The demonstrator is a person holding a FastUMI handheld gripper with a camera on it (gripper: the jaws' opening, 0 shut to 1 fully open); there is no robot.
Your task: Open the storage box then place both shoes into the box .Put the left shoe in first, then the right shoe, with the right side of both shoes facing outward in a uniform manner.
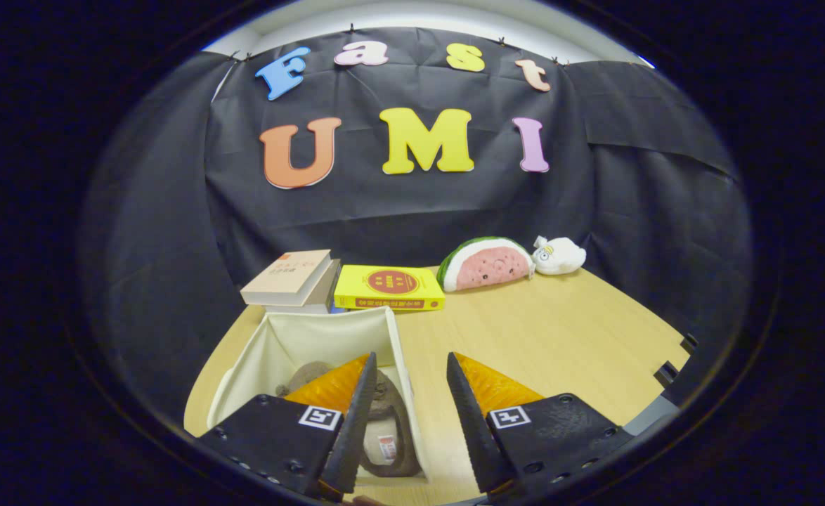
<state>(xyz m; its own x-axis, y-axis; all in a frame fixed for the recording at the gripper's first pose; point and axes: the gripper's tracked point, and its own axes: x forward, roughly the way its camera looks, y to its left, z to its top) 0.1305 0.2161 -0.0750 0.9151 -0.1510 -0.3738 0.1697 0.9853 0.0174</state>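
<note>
The tongs (409, 365) hang spread, holding nothing, over the right wall of the open storage box (314, 334) at lower left. A shoe (384, 414) fills the box floor. Bare tabletop (560, 337) runs right of centre. Books (293, 281), a yellow book (389, 288) and plush toys (486, 263) line the far edge.

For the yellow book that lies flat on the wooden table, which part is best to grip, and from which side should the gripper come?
Probably the yellow book is best gripped across its thickness at the near long edge, the spine, which faces the open gripper. Come level from the front: it lies flat, with bare wooden table before it, and the beige stacked books crowd one end.
</note>
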